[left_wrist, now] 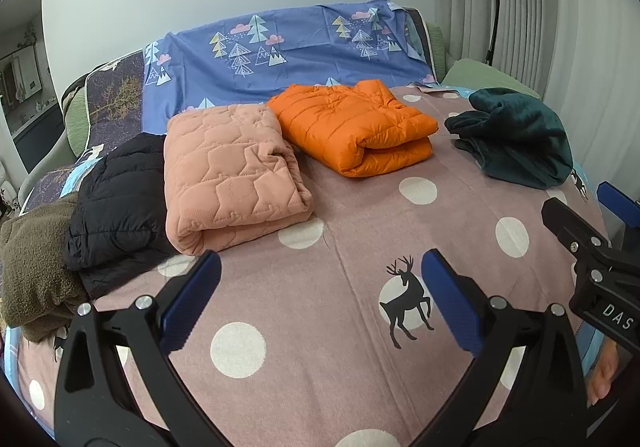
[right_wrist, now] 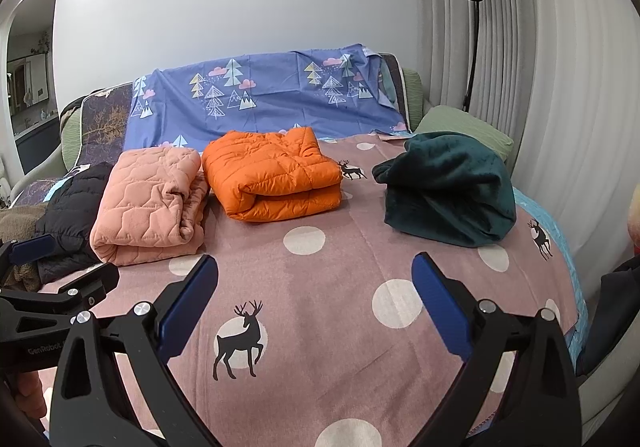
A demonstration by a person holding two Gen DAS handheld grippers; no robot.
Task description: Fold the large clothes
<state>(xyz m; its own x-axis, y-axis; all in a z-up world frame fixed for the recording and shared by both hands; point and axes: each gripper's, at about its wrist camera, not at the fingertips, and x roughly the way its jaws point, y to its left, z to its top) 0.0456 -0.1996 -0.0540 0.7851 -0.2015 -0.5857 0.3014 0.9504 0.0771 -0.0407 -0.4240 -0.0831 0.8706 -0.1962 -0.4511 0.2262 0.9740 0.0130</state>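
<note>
Bare bedspread (right_wrist: 320,287) lies free in front; folded pink quilt (right_wrist: 152,203), orange jacket (right_wrist: 272,175) and green fleece (right_wrist: 448,187) block the far side.

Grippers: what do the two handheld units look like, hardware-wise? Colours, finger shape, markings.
Both match: the left gripper and right gripper have black plastic scissor-style arms with silver pivot bolts, and flat blue ribbed fingers. White lettering shows on the bodies: "DAS" on the right unit seen from the left wrist view, "GenRobot" on the left unit seen from the right wrist view. No cables or sleeves are visible.
</note>
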